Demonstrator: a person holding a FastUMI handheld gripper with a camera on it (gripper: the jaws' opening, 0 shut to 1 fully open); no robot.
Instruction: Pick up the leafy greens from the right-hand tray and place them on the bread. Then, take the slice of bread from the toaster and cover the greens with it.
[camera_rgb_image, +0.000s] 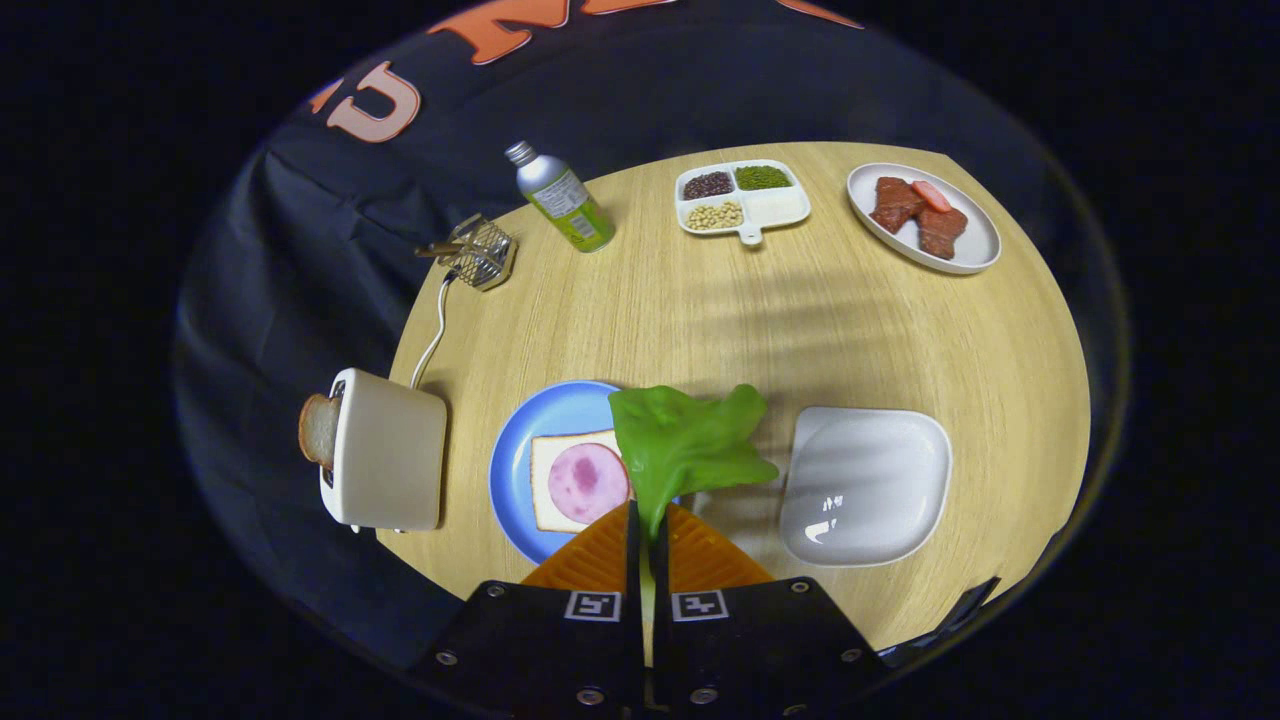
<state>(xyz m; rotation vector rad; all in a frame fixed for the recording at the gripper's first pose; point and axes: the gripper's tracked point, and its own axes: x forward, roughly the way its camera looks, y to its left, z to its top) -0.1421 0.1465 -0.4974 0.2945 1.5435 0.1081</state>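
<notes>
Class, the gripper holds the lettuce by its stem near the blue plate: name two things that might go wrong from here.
1. The gripper pinches only the thin stem of the lettuce leaf, so it may slip out.
2. The floppy leaf hangs partly beyond the blue plate; released here, it might miss the bread slice with ham.

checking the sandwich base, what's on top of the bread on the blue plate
A round pink ham slice lies on the bread on the blue plate. The leafy greens, clamped in the gripper, hang in front and cover the bread's right edge.
</notes>
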